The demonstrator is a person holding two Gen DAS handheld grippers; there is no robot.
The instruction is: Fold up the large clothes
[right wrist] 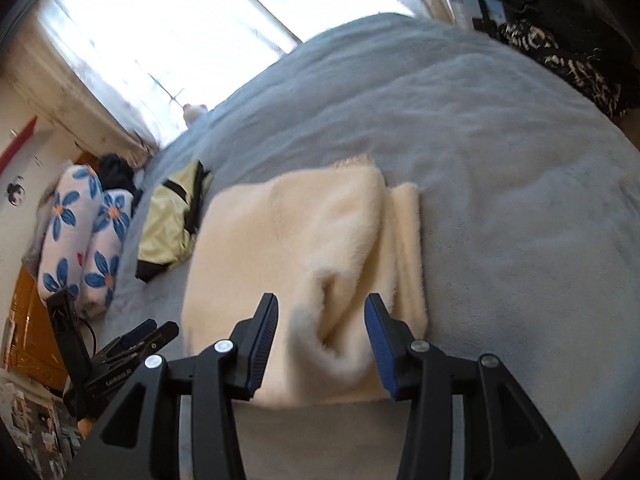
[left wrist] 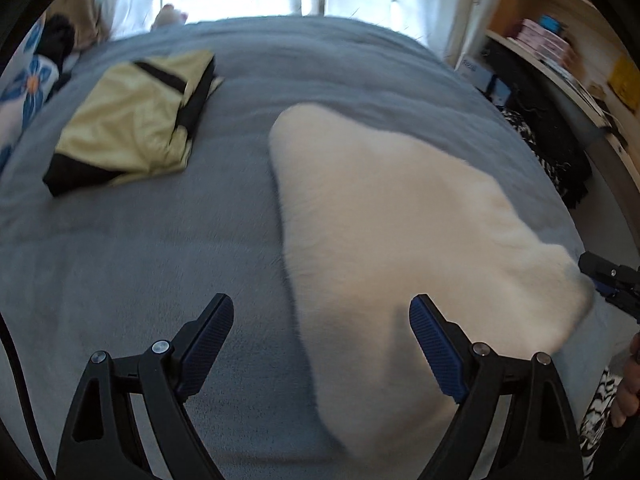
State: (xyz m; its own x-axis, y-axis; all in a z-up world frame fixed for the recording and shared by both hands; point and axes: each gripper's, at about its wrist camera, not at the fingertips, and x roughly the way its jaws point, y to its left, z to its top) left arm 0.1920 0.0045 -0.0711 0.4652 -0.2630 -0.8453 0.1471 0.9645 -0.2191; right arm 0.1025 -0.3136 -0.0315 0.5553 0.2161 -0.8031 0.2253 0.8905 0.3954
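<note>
Cream fleece [right wrist: 316, 248] mid-bed, already folded into layers

Looks soft, thick, floppy, prob light and not slippery, so I'd grab the doubled edge at 6. Right tongs [right wrist: 321, 340] released, straddling that near edge; left tongs [left wrist: 321, 346] released too, gripping nothing. Yellow top [left wrist: 132, 120] folded at 10, blue bed [left wrist: 160, 248] underneath.

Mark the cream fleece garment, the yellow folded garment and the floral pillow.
cream fleece garment [right wrist: 320, 240], right wrist view, middle of top layer.
yellow folded garment [left wrist: 128, 120], left wrist view, centre of yellow panel.
floral pillow [right wrist: 76, 232], right wrist view, middle.
</note>
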